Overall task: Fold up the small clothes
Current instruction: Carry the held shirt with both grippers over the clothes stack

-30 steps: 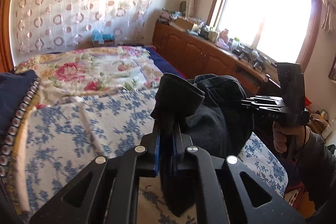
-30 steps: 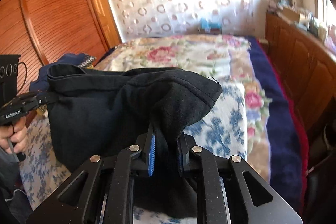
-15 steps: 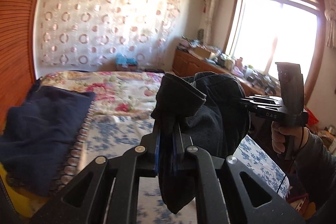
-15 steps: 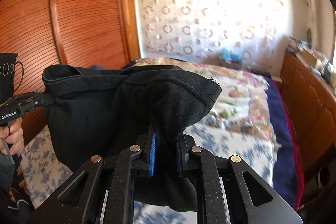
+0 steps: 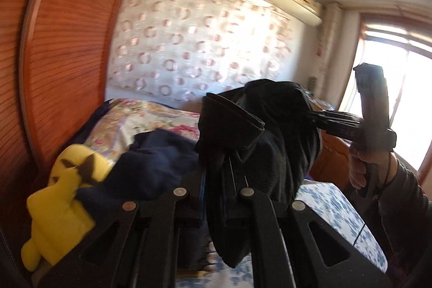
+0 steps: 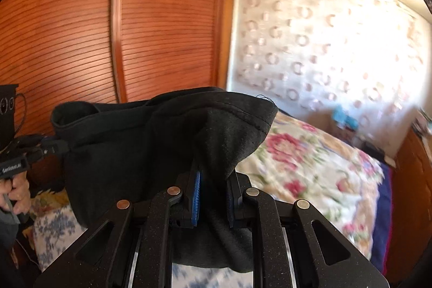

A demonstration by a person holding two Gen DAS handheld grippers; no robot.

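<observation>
I held the black garment (image 6: 151,142) stretched in the air above the bed (image 6: 318,166), my left gripper (image 5: 224,180) and right gripper (image 6: 212,196) each clamped tight on an edge (a yellow plush toy (image 5: 62,196) lay on the bed's near left corner).

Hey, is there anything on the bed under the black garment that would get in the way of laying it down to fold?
Partly. The black garment hangs above the bed, pinched by the left hand-held gripper and right hand-held gripper. A dark blue cloth and a yellow plush toy lie on the bed at the left; the blue-flowered sheet at the right looks bare.
</observation>
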